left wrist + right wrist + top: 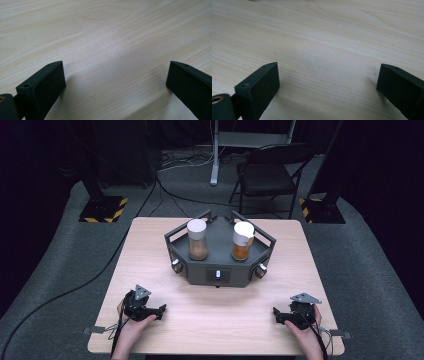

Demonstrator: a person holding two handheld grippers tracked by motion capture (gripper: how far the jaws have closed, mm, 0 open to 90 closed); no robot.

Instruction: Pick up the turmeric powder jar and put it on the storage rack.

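Your high view is dim around the edges: the floor and background fall into near black, while the table sits evenly lit from overhead, its pale wood the brightest area. You get soft, short shadows under the dark stand and the 2 jars, and no hard glare. The picture is slightly soft and low in detail, with small parts smeared. In your 2 gripper views the light is bright and diffuse; the wood grain is sharp in the middle, the near black jaws are a little blurred, and faint shadows spread beside them.
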